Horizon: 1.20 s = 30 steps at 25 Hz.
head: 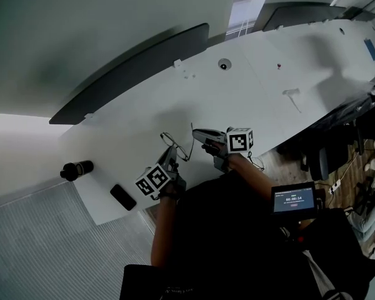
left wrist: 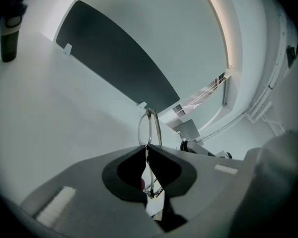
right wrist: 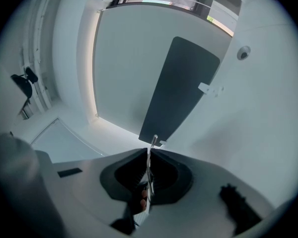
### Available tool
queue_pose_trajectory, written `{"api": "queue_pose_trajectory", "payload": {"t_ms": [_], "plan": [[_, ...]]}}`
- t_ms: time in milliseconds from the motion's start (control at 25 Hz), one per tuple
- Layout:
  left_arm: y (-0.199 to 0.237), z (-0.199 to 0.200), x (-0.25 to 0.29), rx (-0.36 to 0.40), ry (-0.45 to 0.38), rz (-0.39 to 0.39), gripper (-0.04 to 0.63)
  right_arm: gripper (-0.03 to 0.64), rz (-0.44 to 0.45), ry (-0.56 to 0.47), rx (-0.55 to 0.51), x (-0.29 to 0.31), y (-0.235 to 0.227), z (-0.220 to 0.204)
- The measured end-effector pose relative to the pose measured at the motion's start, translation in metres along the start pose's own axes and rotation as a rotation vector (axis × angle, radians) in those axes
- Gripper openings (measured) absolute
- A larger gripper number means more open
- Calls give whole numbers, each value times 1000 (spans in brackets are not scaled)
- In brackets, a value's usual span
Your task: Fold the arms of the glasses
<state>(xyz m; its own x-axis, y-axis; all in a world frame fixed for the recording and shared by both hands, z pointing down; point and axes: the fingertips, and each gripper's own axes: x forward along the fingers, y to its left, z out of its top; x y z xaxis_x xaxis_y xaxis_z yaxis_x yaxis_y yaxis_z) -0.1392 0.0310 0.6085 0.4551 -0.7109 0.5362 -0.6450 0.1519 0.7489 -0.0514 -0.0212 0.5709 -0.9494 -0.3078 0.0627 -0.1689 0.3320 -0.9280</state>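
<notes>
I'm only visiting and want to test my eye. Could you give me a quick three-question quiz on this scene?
1. True or false: the glasses lie untouched on the white table.
2. What is the left gripper clamped on? A) the glasses, by a lens rim B) a phone C) a bottle
3. Fill in: the right gripper is shut on a thin ____ of the glasses.
Key: 1 false; 2 A; 3 arm.
</notes>
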Motion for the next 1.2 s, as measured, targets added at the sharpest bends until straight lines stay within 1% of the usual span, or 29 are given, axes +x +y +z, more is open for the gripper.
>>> {"api": "queue_pose_trajectory", "payload": {"t_ms": [160,280,640,960,1200], "plan": [[7,1,-2,-86,-28,-7,31,25,0,-12,0,-1,0,2],[11,4,-4,-131,-51,-6,31,25,2,-20,4,-2,1,5],[17,12,-10,-214,-112,-10,31,25,-1,-47,7,-9,2,8],[22,15,-13,-292,-152,-17,31,25,-30,-67,0,-15,-3,9],[25,17,-13,-323,-177,-25,31,25,-44,-85,4,-21,-5,10]]}}
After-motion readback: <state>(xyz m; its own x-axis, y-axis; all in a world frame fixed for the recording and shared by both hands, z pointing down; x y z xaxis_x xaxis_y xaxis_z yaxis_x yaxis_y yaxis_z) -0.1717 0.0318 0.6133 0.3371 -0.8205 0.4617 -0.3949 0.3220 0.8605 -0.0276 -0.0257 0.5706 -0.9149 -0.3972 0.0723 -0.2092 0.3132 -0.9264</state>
